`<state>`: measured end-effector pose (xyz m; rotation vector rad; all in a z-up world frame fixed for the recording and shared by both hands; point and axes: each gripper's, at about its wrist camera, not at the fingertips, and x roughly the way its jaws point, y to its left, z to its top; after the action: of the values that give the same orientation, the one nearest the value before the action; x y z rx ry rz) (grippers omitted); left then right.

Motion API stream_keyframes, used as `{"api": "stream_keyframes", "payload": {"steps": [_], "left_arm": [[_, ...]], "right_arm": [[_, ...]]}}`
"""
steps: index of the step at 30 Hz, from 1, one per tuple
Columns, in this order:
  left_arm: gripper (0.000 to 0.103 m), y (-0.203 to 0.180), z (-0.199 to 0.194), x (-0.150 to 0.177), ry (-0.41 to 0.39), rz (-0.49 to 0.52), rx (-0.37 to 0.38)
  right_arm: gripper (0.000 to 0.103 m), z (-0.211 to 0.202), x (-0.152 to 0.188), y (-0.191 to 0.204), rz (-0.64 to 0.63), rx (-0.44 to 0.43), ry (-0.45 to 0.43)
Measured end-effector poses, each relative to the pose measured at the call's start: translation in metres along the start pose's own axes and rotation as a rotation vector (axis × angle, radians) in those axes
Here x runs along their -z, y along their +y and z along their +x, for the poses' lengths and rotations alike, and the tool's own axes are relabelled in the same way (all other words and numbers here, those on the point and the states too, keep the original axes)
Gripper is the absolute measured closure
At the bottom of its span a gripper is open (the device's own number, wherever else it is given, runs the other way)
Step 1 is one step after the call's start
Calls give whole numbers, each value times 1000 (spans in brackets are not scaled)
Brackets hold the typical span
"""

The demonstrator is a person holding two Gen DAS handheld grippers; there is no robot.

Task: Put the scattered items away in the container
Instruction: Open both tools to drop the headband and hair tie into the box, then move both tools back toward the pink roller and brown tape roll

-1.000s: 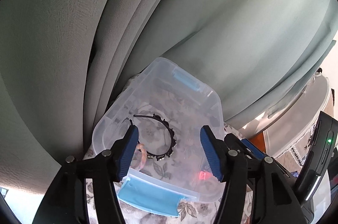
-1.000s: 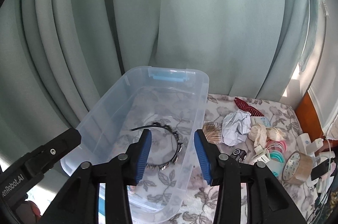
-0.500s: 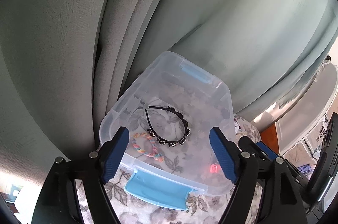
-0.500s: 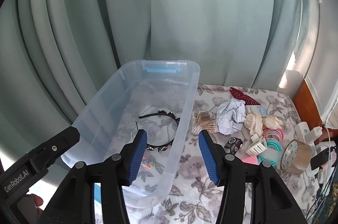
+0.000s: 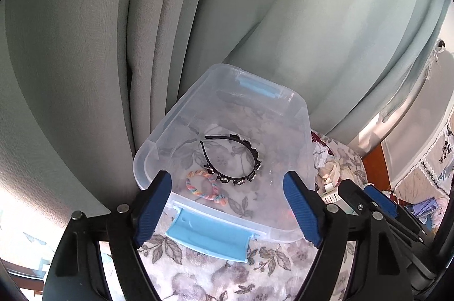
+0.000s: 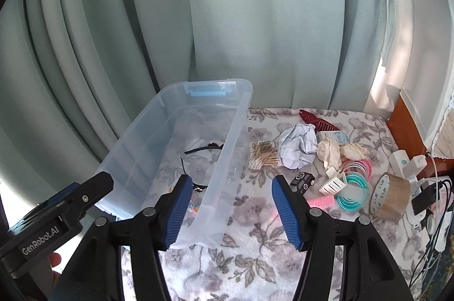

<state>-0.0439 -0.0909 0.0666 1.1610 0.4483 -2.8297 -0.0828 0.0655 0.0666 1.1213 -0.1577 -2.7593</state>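
A clear plastic bin (image 5: pixel 305 130) with blue latches stands on the floral cloth by the curtain. On its floor lie a black headband (image 5: pixel 244 142) and a rainbow braided hair tie (image 5: pixel 210 194). My left gripper (image 5: pixel 227 181) hovers over the bin's near end, its jaws opening with nothing between them. My right gripper (image 6: pixel 231 184) hangs over the bin's right wall (image 6: pixel 238 113), its jaws also opening and empty. To the right of the bin lie cotton swabs (image 6: pixel 264 153), crumpled paper (image 6: pixel 298 147), a toy car (image 6: pixel 303 180), plastic rings (image 6: pixel 354 179) and a tape roll (image 6: pixel 390 196).
Pale green curtains (image 6: pixel 255 17) hang close behind the bin. A red hair clip (image 6: pixel 315 120), cream lace (image 6: pixel 332 152) and a pink roller (image 6: pixel 320 201) are also on the cloth. A white power strip (image 6: pixel 403 162) and cables sit at the far right, by a wooden edge.
Both grippers have drawn back from the bin and their jaws have widened. The rainbow hair tie, beside the left finger a second ago, now lies free on the bin floor.
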Motion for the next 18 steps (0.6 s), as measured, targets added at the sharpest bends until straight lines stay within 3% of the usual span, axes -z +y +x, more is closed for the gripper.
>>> {"api": "stream_keyframes", "payload": {"steps": [18], "left_arm": [[17,-64,-30,16,-13,127,-4]], "right_arm": [[14,-36,15,-58,114,-21,-42]]}}
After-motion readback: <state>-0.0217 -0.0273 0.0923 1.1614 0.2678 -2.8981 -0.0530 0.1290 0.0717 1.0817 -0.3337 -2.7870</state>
